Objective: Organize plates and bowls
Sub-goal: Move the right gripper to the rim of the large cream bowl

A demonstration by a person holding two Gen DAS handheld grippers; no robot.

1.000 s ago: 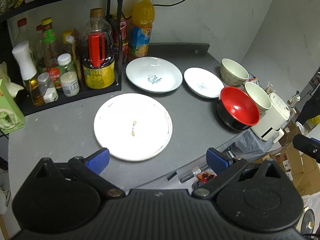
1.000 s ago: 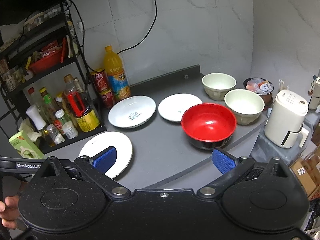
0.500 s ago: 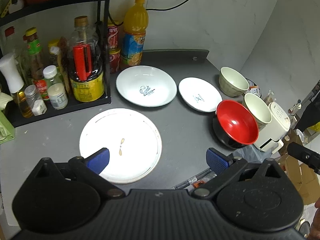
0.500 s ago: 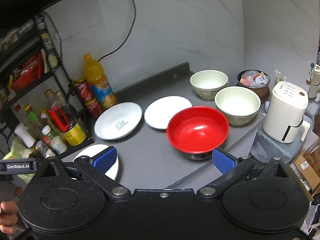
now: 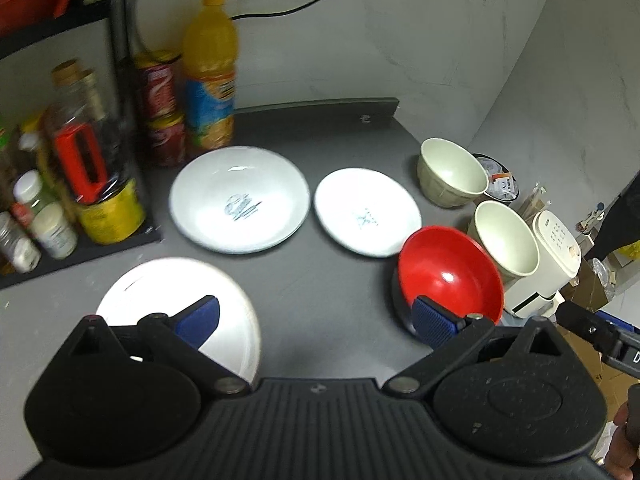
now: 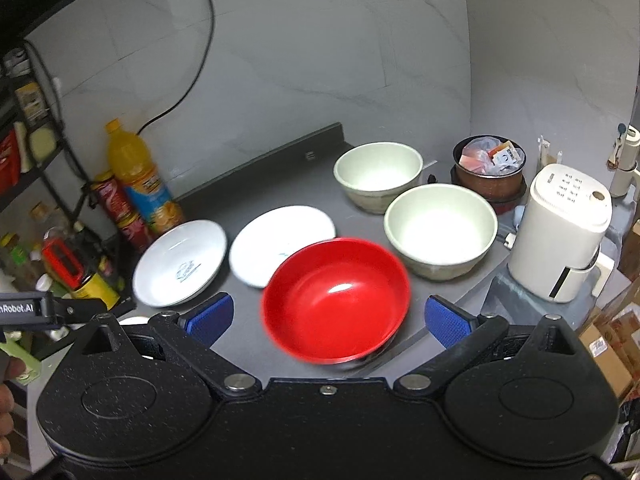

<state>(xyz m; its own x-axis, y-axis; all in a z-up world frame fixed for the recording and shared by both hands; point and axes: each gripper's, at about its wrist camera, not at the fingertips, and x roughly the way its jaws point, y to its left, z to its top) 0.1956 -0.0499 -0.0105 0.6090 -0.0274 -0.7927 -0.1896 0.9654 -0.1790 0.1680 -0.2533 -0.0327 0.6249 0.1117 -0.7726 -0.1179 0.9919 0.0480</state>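
The glossy red bowl with a black outside (image 6: pixel 336 300) sits at the near edge of my grey countertop (image 6: pixel 256 196), dead centre in the right wrist view, framed between the spread blue pads of my right gripper (image 6: pixel 328 318), which is released and grasps nothing. At its 1 o'clock stands a pale cream bowl (image 6: pixel 440 232), with a second cream bowl (image 6: pixel 378 174) beyond it at 12. At 10 o'clock lies a small white plate (image 6: pixel 280 242), partly hidden by the red rim, and further toward 9 a deep white plate with a blue mark (image 6: pixel 180 262). In the left wrist view my left gripper (image 5: pixel 316 318) is likewise released, empty, its left pad over a large flat white plate (image 5: pixel 180 300) at 7 o'clock. An orange drink bottle (image 5: pixel 210 72) and red cans (image 5: pixel 160 108) stand at the back, beside a black rack of bottles (image 5: pixel 116 60). A white appliance (image 6: pixel 560 232) sits off the counter at 3 o'clock.
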